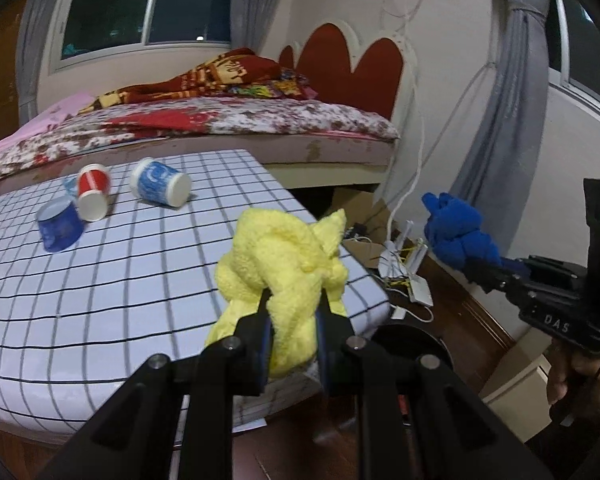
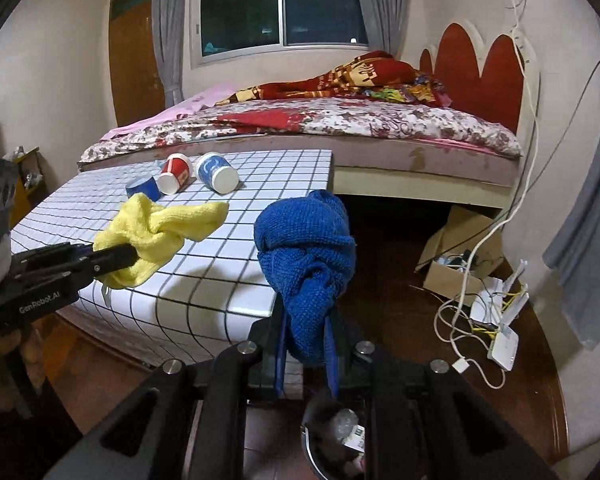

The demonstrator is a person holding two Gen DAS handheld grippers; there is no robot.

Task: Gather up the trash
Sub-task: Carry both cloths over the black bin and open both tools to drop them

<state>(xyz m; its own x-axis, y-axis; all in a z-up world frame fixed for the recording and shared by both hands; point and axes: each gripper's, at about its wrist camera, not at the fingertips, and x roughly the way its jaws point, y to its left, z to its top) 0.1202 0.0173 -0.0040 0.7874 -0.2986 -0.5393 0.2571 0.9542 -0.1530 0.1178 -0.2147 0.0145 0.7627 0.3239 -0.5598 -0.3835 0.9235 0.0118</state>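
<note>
My left gripper (image 1: 292,312) is shut on a crumpled yellow cloth (image 1: 284,264) and holds it above the right end of the checked table (image 1: 100,288). It also shows in the right wrist view (image 2: 132,258) with the yellow cloth (image 2: 160,232). My right gripper (image 2: 306,336) is shut on a knotted blue cloth (image 2: 306,252), held off the table's right side; it shows in the left wrist view (image 1: 480,270) with the blue cloth (image 1: 456,232). A dark bin (image 2: 336,436) with trash inside sits on the floor below the right gripper.
Three paper cups lie on the far part of the table: a red one (image 1: 94,196), a blue-and-white one (image 1: 160,182) and a dark blue one (image 1: 58,226). A bed (image 2: 340,128) stands behind the table. A cardboard box (image 2: 456,256), cables and white routers (image 2: 500,320) lie on the floor at right.
</note>
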